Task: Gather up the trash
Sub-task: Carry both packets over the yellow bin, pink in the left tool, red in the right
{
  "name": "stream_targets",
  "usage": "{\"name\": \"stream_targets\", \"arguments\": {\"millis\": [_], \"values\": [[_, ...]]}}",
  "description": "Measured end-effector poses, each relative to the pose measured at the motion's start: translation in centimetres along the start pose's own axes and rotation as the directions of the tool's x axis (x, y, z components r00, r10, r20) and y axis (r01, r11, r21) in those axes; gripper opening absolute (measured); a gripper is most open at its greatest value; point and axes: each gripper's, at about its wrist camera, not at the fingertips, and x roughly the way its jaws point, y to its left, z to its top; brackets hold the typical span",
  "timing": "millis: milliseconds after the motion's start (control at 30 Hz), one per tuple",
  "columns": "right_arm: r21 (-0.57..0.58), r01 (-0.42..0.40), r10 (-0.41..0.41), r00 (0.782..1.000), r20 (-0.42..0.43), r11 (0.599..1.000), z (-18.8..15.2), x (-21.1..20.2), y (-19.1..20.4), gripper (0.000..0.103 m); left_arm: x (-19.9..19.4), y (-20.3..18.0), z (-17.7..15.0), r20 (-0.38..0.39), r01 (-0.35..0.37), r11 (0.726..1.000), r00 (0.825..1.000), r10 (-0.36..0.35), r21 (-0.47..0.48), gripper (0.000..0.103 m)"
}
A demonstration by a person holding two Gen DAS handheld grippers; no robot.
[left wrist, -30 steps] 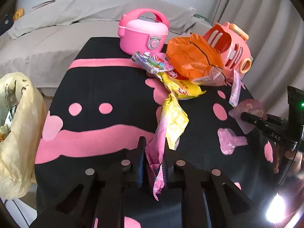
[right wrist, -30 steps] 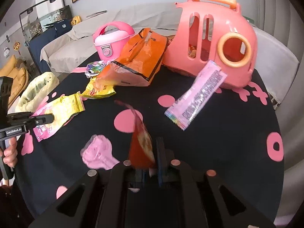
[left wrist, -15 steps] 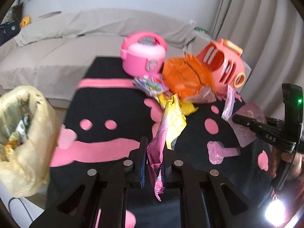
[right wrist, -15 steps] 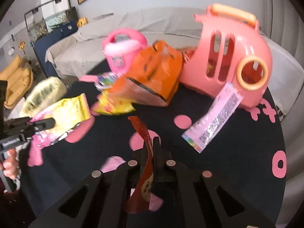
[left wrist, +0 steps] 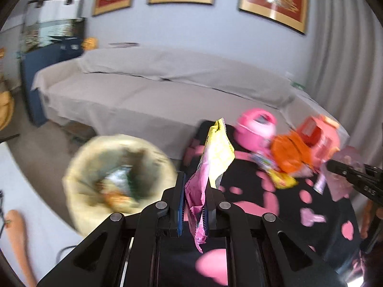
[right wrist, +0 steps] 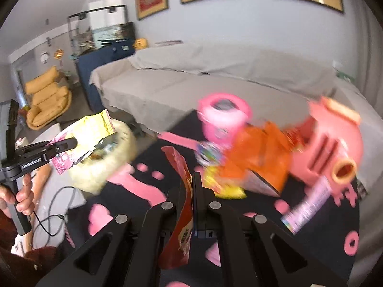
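My left gripper [left wrist: 194, 186] is shut on a yellow and pink snack wrapper [left wrist: 216, 157], which stands up between its fingers above the table's left edge. The same wrapper [right wrist: 88, 134] shows in the right wrist view in the left gripper [right wrist: 71, 142], just over the pale yellow trash bag [right wrist: 105, 167]. That trash bag [left wrist: 119, 181] sits open on the floor left of the table, with trash inside. My right gripper [right wrist: 190, 184] is shut on a red wrapper [right wrist: 182, 205], lifted above the black and pink table [right wrist: 148, 191].
On the table lie an orange bag [right wrist: 258, 157], a yellow wrapper [right wrist: 227, 189], a colourful wrapper [right wrist: 208, 153] and a long pink wrapper [right wrist: 308, 205]. A pink toy cooker [right wrist: 222, 117] and a pink toy toaster [right wrist: 332, 148] stand at the back. A grey covered sofa [left wrist: 167, 91] runs behind.
Both grippers have risen and swung left, toward the trash bag, each carrying its wrapper off the table. The right gripper's jaws have closed tight on the red wrapper.
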Motion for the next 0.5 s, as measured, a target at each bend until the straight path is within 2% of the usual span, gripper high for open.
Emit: {"name": "stream_targets", "arguments": {"millis": [133, 300, 400, 500], "values": [[-0.066, -0.055, 0.057, 0.998, 0.022, 0.996, 2.2, 1.2, 4.5, 0.002, -1.6, 4.8, 0.4, 0.025, -0.084, 0.995, 0.996, 0.085, -0.046, 0.012], [-0.134, -0.116, 0.12, 0.993, 0.019, 0.984, 4.5, 3.7, 9.5, 0.002, -2.5, 11.2, 0.8, 0.032, -0.18, 0.979, 0.982, 0.184, -0.101, 0.012], [-0.152, -0.147, 0.149, 0.989, 0.0, 0.977, 5.1, 5.4, 11.7, 0.002, -1.7, 14.1, 0.6, 0.005, -0.192, 0.972, 0.981, 0.195, -0.138, 0.012], [-0.171, -0.168, 0.165, 0.986, -0.03, 0.971, 5.5, 7.4, 13.3, 0.002, -0.1, 15.9, 0.3, -0.03, -0.179, 0.97, 0.984, 0.177, -0.163, 0.012]]}}
